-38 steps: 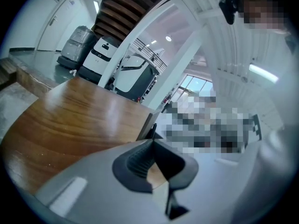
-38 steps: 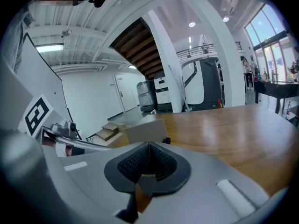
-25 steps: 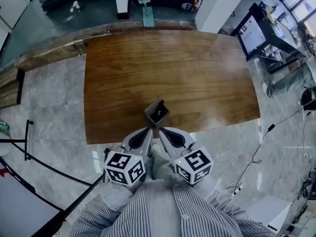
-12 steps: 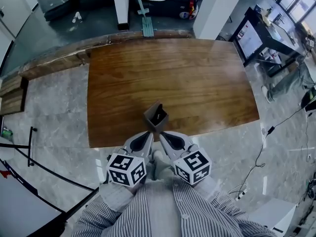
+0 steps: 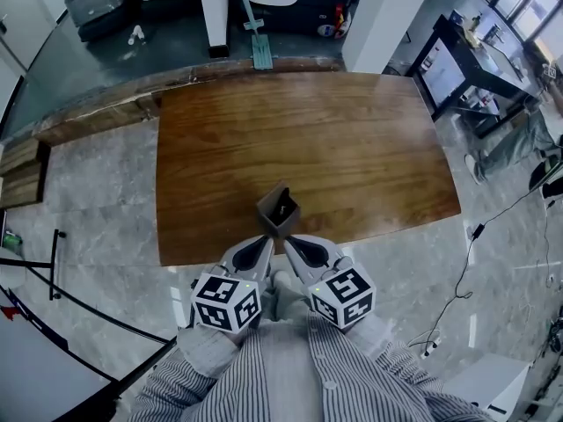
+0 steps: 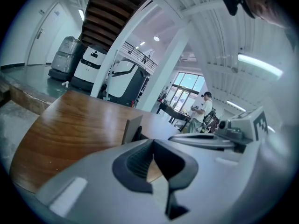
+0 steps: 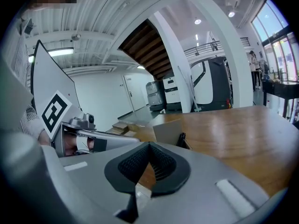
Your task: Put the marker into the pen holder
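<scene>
Two empty grippers side by side in front of a pen holder on a wooden bench.
The left gripper is clenched with nothing in it, at the bench's near edge. Just beyond the two gripper tips, a brown pen holder stands near that edge, and the dark marker rests inside it. The right gripper, just beside the left, is likewise clenched on nothing.

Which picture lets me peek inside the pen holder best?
The head view. It looks down into the pen holder's open top, where the dark marker sits. The left gripper view and the right gripper view only show the holder side-on: one wall, with a dark sliver next to it.
</scene>
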{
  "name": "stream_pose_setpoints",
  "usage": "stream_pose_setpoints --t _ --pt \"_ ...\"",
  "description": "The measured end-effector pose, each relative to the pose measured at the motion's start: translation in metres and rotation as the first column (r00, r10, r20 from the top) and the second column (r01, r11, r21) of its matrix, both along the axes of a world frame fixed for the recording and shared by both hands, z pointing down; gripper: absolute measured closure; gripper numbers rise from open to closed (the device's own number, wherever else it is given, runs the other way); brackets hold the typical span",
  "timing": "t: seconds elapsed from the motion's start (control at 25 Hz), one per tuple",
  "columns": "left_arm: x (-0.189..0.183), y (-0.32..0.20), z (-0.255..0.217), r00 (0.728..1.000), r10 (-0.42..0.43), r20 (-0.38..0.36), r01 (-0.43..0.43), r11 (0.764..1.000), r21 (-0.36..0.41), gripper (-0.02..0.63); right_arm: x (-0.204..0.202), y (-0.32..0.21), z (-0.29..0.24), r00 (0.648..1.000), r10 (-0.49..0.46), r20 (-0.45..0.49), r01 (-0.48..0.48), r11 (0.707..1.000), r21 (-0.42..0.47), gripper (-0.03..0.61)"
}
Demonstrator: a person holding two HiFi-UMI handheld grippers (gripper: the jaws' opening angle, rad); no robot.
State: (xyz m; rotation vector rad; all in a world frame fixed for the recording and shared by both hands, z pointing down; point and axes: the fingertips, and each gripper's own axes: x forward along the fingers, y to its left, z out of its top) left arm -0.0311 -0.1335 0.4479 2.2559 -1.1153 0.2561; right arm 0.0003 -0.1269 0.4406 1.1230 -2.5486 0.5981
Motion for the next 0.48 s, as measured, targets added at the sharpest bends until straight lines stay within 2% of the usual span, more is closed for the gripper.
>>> stream_pose_setpoints --t 0.48 --pt "0.0025 0.0004 0.0008 1.0 0.001 -0.014 -0.001 1.0 -0.01 0.606 0.0006 -0.0034 0.0013 1.0 0.008 0.001 -0.008 1.0 -0.006 0.58"
